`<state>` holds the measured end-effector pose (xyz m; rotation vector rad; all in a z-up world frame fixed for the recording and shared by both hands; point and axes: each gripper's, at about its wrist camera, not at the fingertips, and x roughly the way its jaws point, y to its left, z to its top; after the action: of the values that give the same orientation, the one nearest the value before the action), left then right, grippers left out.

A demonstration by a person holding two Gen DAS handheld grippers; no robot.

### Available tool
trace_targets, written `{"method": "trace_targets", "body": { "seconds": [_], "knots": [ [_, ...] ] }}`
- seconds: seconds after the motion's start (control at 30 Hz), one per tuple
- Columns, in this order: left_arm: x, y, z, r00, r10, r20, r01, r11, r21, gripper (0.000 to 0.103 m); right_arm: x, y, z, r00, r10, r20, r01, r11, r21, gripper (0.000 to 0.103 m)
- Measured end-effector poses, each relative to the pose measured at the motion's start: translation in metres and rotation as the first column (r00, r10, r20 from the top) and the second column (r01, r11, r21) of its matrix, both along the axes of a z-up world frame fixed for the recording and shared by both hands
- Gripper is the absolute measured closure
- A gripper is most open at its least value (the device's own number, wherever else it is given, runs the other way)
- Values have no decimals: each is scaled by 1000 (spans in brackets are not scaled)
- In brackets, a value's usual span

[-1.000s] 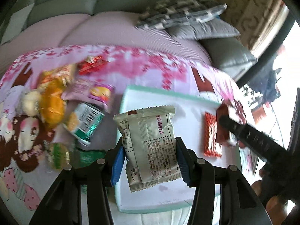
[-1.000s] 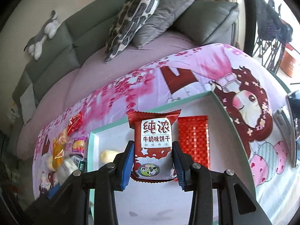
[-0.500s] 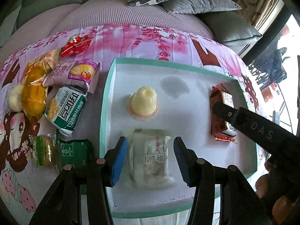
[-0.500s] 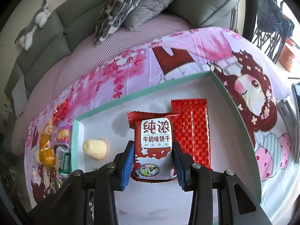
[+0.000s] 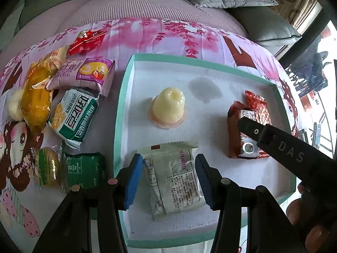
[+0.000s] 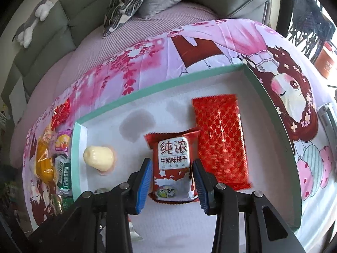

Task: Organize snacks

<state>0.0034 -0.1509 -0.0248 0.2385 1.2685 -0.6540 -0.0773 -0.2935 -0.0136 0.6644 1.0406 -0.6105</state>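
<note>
A white tray with a teal rim (image 5: 120,113) lies on a pink cartoon cloth. My left gripper (image 5: 168,168) is shut on a grey-white snack packet (image 5: 174,181), low over the tray's near left part. In the right wrist view my right gripper (image 6: 171,172) is shut on a red-brown milk biscuit packet (image 6: 173,160), low over the tray floor (image 6: 263,126). That packet (image 5: 236,130) and a black finger (image 5: 273,139) of the right gripper also show in the left wrist view. A red patterned packet (image 6: 221,139) lies just to its right. A pale yellow jelly cup (image 5: 168,109) stands mid-tray.
Several loose snacks lie left of the tray: a purple roll-cake packet (image 5: 84,73), a green-white packet (image 5: 73,116), yellow bags (image 5: 35,99), a red packet (image 5: 86,41) and a dark green packet (image 5: 84,168). A sofa with cushions (image 6: 130,4) stands behind. A person's fingers (image 5: 316,232) show bottom right.
Both grippers have sunk toward the tray floor with their packets and tipped further down. The jelly cup, hidden behind the grey-white packet before, now shows.
</note>
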Motion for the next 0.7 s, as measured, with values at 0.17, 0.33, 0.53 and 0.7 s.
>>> {"method": "trace_targets", "body": {
  "seconds": [0.17,0.33,0.53,0.7],
  "knots": [
    [1,-1,-2,1000,0,0,0,1000,10,41,2,1,-1,1000,6,-30,-6,1000,-11,57],
    [0,-3,3,1000,-6,20,6,1000,6,38,2,1,4,1000,-2,-27,1,1000,-22,52],
    [3,3,13,999,16,46,-15,1000,-17,33,-3,-2,10,1000,-21,-10,21,999,-28,51],
    [11,14,24,995,62,77,-59,997,-42,24,-5,-3,12,999,-36,0,36,999,-33,51]
  ]
}}
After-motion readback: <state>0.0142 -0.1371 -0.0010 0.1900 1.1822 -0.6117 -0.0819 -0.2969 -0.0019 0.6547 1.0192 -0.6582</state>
